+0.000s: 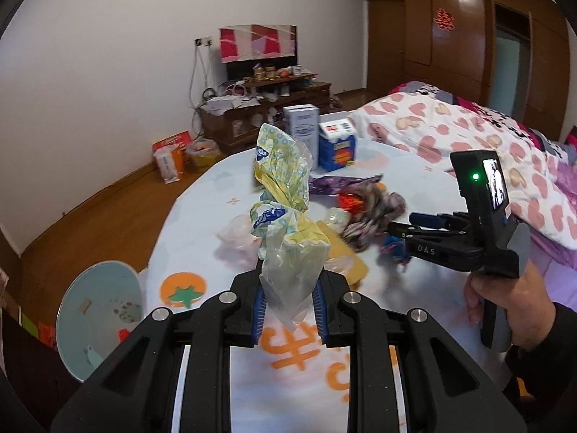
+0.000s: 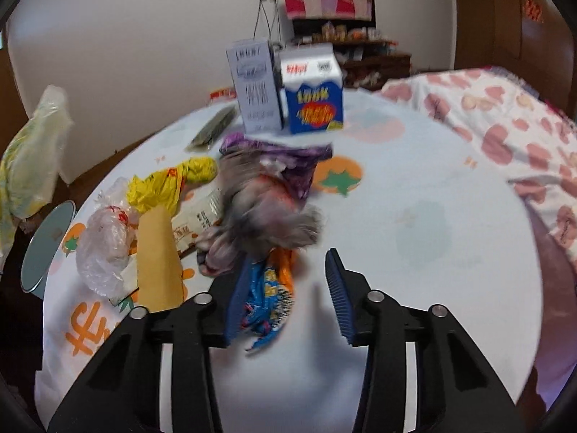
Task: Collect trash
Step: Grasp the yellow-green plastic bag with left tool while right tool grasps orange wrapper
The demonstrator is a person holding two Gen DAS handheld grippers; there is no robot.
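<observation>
My left gripper point(image 1: 288, 301) is shut on a crumpled yellow-and-clear plastic bag point(image 1: 286, 213) and holds it up above the table; the bag also shows at the left edge of the right wrist view point(image 2: 32, 151). My right gripper point(image 2: 288, 292) is open, and it shows from the side in the left wrist view point(image 1: 404, 229). A blue snack wrapper point(image 2: 267, 299) lies between its jaws against the left finger. A blurred grey-purple crumpled wrapper point(image 2: 263, 209) lies just beyond. A yellow wrapper point(image 2: 169, 184), a clear bag point(image 2: 104, 249) and a tan paper piece point(image 2: 158, 263) lie to the left.
A round table with a white fruit-print cloth point(image 2: 414, 216) holds the trash. A grey carton point(image 2: 254, 83) and a blue-and-white carton point(image 2: 313, 88) stand at the far side. A pale blue bin point(image 1: 99, 310) sits left below the table edge. A bed with a heart-print quilt point(image 1: 468, 133) is on the right.
</observation>
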